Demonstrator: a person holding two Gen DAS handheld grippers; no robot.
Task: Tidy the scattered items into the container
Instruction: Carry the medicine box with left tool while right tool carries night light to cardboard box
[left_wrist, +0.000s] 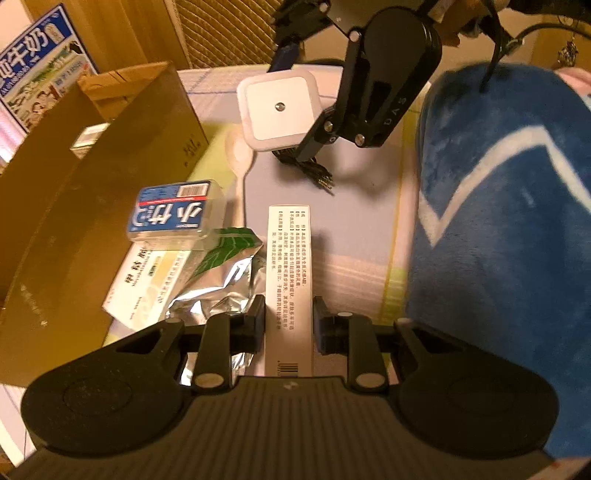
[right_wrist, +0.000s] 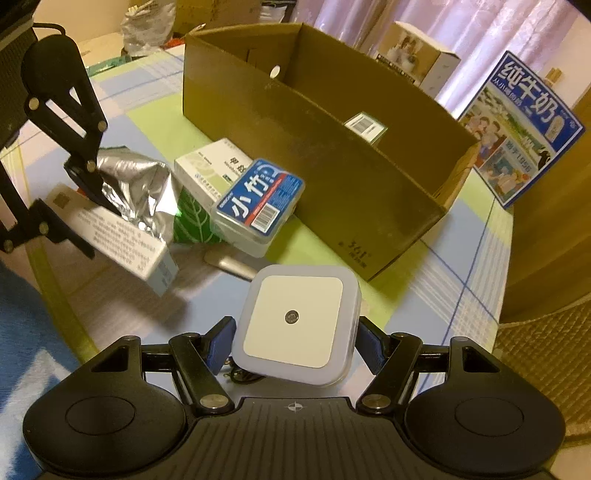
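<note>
Clamped in the left gripper (left_wrist: 289, 325), a long white carton (left_wrist: 290, 280) hangs above the bed; the right gripper (right_wrist: 293, 343) pinches a square night light (right_wrist: 297, 325). Beyond, the cardboard box (right_wrist: 332, 155) stands open-topped near the bed's far edge, its contents mostly hidden.

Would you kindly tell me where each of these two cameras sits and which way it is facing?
Left wrist: sits behind the left gripper, looking along its fingers, which hold a long white printed carton; the right gripper shows ahead.
Right wrist: sits behind the right gripper, which grips a white square night light, facing the brown cardboard box; the left gripper shows at left.
Shared: night light, carton, box, blue-labelled clear plastic case.
</note>
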